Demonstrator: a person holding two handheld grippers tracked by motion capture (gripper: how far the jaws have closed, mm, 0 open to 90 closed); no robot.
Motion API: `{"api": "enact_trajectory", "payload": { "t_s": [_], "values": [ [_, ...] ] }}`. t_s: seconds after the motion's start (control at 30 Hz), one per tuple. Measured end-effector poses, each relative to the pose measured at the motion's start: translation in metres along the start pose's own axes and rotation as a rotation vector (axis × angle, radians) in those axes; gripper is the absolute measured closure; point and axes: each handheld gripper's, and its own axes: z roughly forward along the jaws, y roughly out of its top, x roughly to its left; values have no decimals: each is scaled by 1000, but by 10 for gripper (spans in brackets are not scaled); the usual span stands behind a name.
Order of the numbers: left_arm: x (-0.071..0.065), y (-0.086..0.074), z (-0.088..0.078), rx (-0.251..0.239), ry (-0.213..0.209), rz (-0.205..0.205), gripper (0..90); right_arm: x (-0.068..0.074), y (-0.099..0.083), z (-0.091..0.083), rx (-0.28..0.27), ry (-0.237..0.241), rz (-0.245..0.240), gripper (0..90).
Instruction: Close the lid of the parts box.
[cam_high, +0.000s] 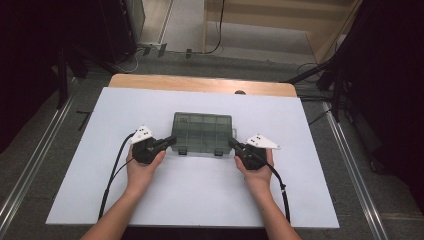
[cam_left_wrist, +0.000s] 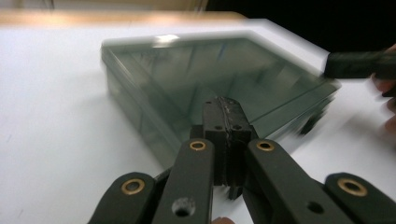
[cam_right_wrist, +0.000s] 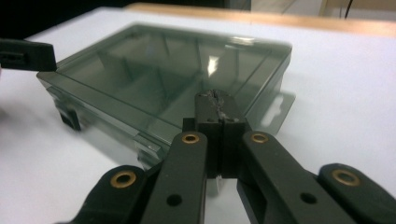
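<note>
Compartment box (cam_high: 202, 131), a smoke-tinted translucent plastic organiser with its lid down, lies flat near the middle of the white table sheet (cam_high: 200, 200), with its long axis running left to right across the table and its two dark latches (cam_high: 218, 152) on the near long edge, facing the person. The left gripper (cam_high: 172, 140) sits at the near left corner of the box and points right and slightly far; its jaws are pressed together with nothing between them, and in the left gripper view the closed tips (cam_left_wrist: 225, 108) lie at that corner of the box (cam_left_wrist: 219, 88), though the blur does not show whether they touch it. The right gripper (cam_high: 233, 143) mirrors this at the near right corner, pointing left and slightly far, jaws likewise together and empty; in the right gripper view its tips (cam_right_wrist: 216, 101) stand against the near edge of the box (cam_right_wrist: 163, 79), beside the side tab (cam_right_wrist: 275, 112). The two grippers therefore bracket the box along its long axis, each about equally near its own corner, so neither hand has the advantage. Judged from this placement, the coming move depends on the latches lying between the two gripper tips along the near edge: each tip would travel inward along that edge, or both would press from the ends to steady or shift the box.
</note>
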Motion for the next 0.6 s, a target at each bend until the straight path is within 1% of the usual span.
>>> {"api": "enact_trajectory", "payload": {
  "t_s": [0.03,0.13,0.27,0.37,0.4,0.43,0.47,0.5,0.53,0.57,0.6],
  "values": [
    [-1,0,0,3,6,10,900,0,-2,0,-14,6,-3,900],
    [0,0,0,2,-1,1,900,1,-2,0,-13,4,-4,900],
    [0,0,0,-2,-4,1,900,1,-2,0,-15,-5,-10,900],
    [-1,0,0,1,0,18,900,1,-1,0,-15,-2,-7,900],
    [-2,0,-1,1,1,23,900,0,-1,-1,-16,8,-9,829],
    [-3,0,-1,-1,4,25,895,0,-1,-3,-36,43,-15,715],
    [-3,1,-2,-4,3,31,820,0,0,-5,-58,72,-22,603],
    [-4,1,-3,-8,2,34,733,0,1,-8,-68,81,-29,484],
    [-5,2,-4,-12,0,41,630,0,2,-9,-67,94,-29,356],
    [-6,2,-7,-25,-8,47,546,0,2,-10,-66,102,-26,274],
    [-7,3,-9,-35,-24,45,421,0,2,-11,-58,110,-22,147]
  ]
}}
